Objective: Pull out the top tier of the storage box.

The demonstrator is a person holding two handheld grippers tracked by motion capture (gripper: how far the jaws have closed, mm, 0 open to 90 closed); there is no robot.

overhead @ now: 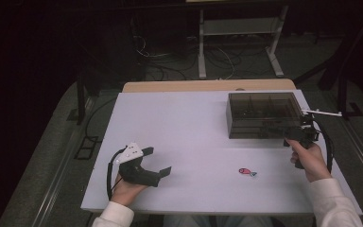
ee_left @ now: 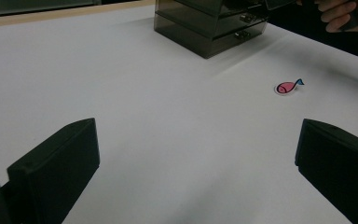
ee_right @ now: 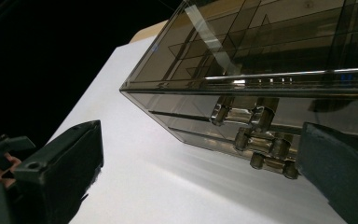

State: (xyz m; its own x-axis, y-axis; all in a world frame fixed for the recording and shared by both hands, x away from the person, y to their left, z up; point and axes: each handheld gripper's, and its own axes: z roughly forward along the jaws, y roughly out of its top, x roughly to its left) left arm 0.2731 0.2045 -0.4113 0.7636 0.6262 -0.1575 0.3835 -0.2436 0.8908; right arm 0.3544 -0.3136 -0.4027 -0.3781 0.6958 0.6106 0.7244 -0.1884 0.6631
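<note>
Right gripper, jaws apart, approaching drawer handles (smoked organiser); next: close on one; left gripper open, idle.

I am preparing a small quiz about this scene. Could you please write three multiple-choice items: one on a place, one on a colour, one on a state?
1. Where does the fish sticker lie?
A. On the white table, in front of the drawer box
B. On top of the drawer box
C. Between the jaws of the left tongs

2. What colour is the body of the fish sticker?
A. Green
B. Pink
C. Yellow

3. How do the right tongs stand?
A. Shut on the sticker
B. Open, facing the drawer handles
C. Shut on a drawer handle

Answers:
1 A: the high view shows it on the bare table, nearer the person than the smoky drawer box, apart from the left tongs.
2 B: the left gripper view shows a pink body with a blue tail.
3 B: the right gripper view shows both jaws wide apart, the drawer handles ahead between them.
</note>
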